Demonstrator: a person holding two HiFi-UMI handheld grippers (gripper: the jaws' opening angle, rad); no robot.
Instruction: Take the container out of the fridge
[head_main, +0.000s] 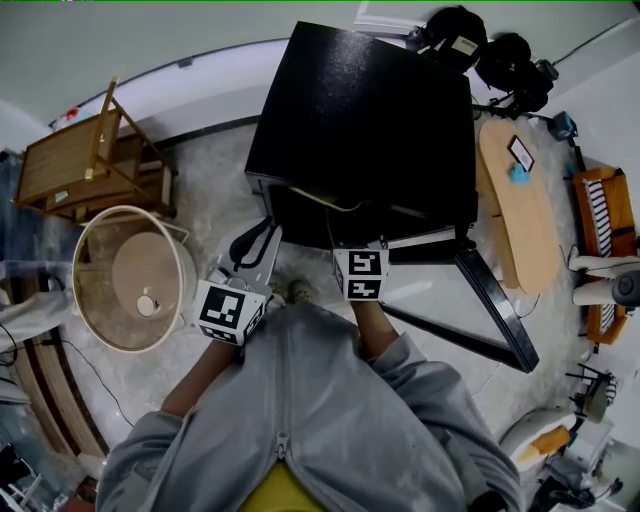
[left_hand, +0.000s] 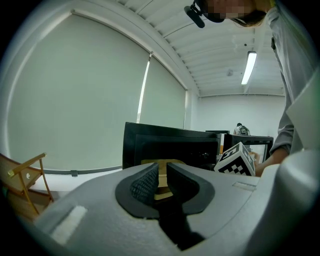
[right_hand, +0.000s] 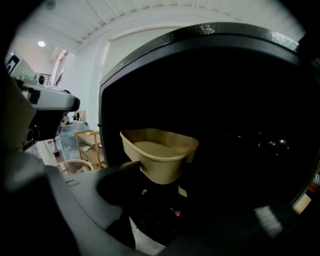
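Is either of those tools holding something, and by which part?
The tan container has its lower near end between the jaws of the right hand-held gripper; whether they clamp it cannot be told. The left hand-held gripper holds nothing.

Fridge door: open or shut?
Open. Head view shows the door swung out beside the fridge; the right gripper view looks straight into the dark interior at the container.

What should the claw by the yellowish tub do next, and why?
Probably squeeze the right claw firmly onto the tan container before any pulling. The container sits between the claw's sides, inside the dark fridge, and I can't tell whether it is gripped yet.
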